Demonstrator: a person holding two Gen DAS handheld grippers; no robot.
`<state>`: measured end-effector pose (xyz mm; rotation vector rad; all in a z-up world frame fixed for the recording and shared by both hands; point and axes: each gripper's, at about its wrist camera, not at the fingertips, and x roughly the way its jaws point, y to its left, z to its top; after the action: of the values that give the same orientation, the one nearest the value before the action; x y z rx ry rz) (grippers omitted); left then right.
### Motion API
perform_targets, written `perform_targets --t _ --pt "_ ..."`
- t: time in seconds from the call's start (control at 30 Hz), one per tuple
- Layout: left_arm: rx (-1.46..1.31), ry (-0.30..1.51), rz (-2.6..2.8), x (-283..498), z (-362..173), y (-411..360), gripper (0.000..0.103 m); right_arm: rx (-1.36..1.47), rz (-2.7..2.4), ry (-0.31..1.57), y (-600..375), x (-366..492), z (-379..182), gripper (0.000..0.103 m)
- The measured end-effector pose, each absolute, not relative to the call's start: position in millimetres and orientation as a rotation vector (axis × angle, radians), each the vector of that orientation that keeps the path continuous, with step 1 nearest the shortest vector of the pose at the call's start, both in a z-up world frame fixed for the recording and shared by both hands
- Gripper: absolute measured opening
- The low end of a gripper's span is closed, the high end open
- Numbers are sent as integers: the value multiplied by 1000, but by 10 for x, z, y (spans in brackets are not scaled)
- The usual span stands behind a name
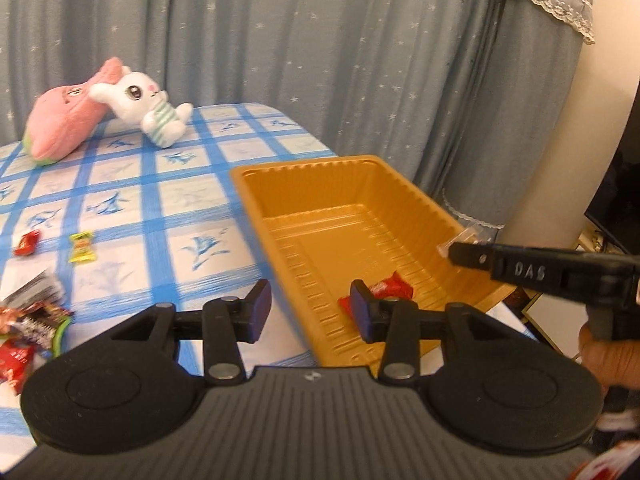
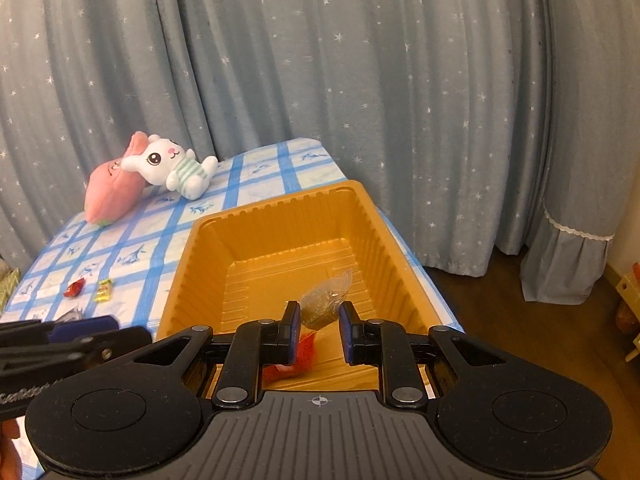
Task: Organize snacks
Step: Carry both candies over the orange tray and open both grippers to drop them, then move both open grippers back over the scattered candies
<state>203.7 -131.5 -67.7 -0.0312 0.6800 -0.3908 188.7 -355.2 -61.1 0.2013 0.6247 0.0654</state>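
Gold tray (image 2: 400, 248) on the checked table (image 1: 132, 208): one red candy (image 1: 390, 292) lodged inside, released from the left tool (image 1: 310, 310), whose jaws stand apart and empty. Right tool (image 2: 319, 330): clenched on a clear-wrapped snack (image 2: 326, 300) above the tray. Outstanding: a red sweet (image 1: 27, 242), a yellow sweet (image 1: 83, 246) and a packet pile (image 1: 28, 320) left on the table.

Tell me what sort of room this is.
Probably a lived-in room at home, perhaps a bedroom or living room: star-print curtains hang behind a table with a blue checked tablecloth, and a plush bunny lies on it beside a pink plush toy.
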Motion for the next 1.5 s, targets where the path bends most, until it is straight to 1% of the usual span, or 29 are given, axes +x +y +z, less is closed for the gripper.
perform_targets --t 0.2,0.3,0.33,0.37,0.4,0.43,0.5,0.67,0.83,0.9,1.1,1.3,1.5 --pt "-27 683 -363 1961 -679 -1128 42 190 83 620 -3462 1892 -604 21" --pt "-30 684 -354 1945 -680 -1054 48 211 99 618 -3448 1908 -604 21" --pt "-30 683 -350 1940 -680 -1033 51 226 111 617 -3449 1919 -599 23" --pt "-31 683 -348 1935 -680 -1007 53 232 114 617 -3444 1925 -594 42" --pt "-32 683 -345 1927 -678 -981 54 238 110 611 -3443 1922 -587 67" --pt "-33 683 -340 1917 -678 -950 55 249 108 600 -3444 1910 -574 72" --pt "-32 679 -326 1880 -674 -879 57 250 104 584 -3439 1889 -541 72" --pt "-38 671 -273 1753 -663 -646 67 275 92 563 -3401 1857 -476 72" --pt "-29 674 -204 1611 -659 -311 69 279 110 519 -3274 1797 -399 72" --pt "-20 673 -173 1543 -660 -151 71 272 130 504 -3178 1787 -385 72" --pt "1 685 -65 1387 -715 340 71 185 247 476 -2686 1731 -415 72" --pt "20 701 -9 1339 -809 684 71 94 370 511 -2141 1716 -591 72" --pt "-13 723 -1 1385 -956 855 71 35 453 561 -1724 1766 -778 71"
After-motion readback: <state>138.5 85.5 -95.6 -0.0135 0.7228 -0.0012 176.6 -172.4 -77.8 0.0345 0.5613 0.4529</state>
